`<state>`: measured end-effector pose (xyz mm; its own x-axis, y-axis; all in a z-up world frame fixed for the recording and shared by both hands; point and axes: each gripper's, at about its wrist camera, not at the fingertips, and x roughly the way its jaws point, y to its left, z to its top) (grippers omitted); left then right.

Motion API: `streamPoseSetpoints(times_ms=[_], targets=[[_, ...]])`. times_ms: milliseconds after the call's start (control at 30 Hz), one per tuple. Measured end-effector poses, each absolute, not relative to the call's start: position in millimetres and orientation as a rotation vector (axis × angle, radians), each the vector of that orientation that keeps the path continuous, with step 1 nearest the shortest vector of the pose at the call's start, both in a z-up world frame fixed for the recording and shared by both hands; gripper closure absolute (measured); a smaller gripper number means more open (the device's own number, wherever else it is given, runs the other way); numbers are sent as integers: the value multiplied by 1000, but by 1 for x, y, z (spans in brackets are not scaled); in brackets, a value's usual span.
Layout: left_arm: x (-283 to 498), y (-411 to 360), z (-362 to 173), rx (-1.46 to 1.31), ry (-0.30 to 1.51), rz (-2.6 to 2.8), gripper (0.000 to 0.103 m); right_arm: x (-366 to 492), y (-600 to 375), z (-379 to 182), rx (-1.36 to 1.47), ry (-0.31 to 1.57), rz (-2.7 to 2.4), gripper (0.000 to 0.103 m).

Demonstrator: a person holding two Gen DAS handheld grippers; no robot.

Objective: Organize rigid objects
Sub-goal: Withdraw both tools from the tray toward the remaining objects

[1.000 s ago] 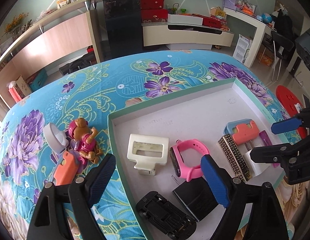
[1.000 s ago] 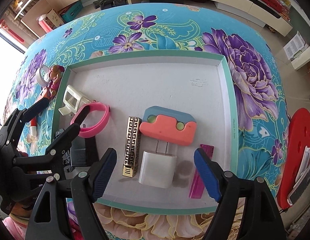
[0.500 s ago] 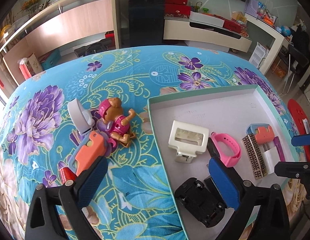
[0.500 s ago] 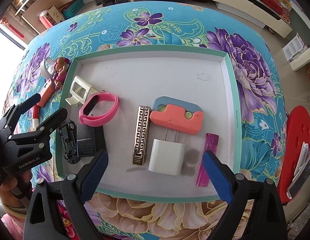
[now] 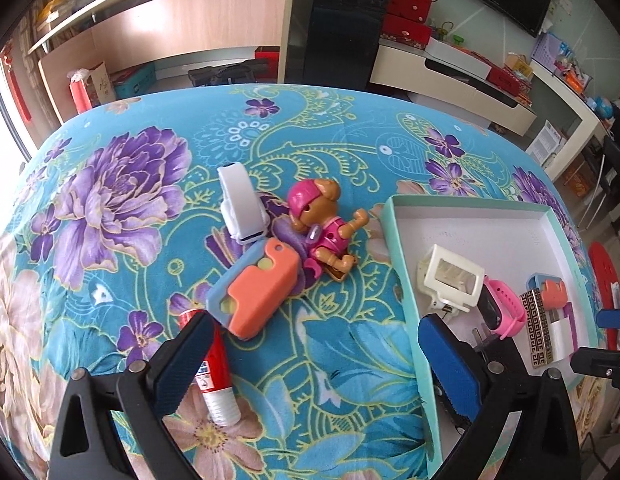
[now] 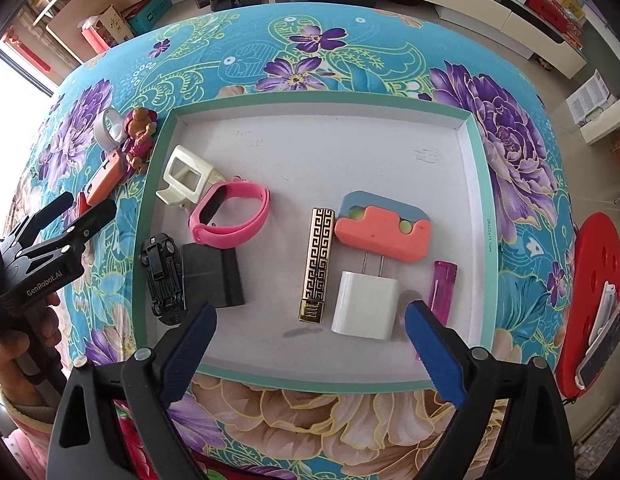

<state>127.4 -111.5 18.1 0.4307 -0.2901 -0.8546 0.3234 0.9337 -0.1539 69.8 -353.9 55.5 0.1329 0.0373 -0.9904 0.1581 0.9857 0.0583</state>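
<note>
My left gripper (image 5: 314,364) is open and empty over the flowered cloth, just left of the teal-rimmed tray (image 5: 406,272). Ahead of it lie an orange and blue case (image 5: 254,288), a pink toy dog (image 5: 322,232), a white round piece (image 5: 242,208) and a red and white tube (image 5: 214,376). My right gripper (image 6: 312,346) points down, open and empty, over the tray's (image 6: 310,98) near edge. In the tray lie a white charger (image 6: 366,308), a gold patterned bar (image 6: 318,264), a second orange and blue case (image 6: 384,232), a purple lighter (image 6: 442,284), a pink band (image 6: 230,216), a cream frame (image 6: 188,178), a black toy car (image 6: 162,276) and a black block (image 6: 212,276).
A red stool (image 6: 590,300) stands off the table's right side. A person's hand (image 6: 14,344) holds the left gripper (image 6: 76,212) at the tray's left. Shelves and cabinets line the far wall. The cloth falls away at the near edge.
The left gripper has slid left, from above the tray's black items to above the loose things on the cloth. Both grippers' jaws have spread wider. The right gripper has barely shifted.
</note>
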Motion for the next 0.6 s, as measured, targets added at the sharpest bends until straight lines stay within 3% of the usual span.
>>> streamPoseSetpoints(times_ms=[600], targets=[[150,-24,8,-55,1085,-194,0,100,-293,52,86,1461,-8,8]])
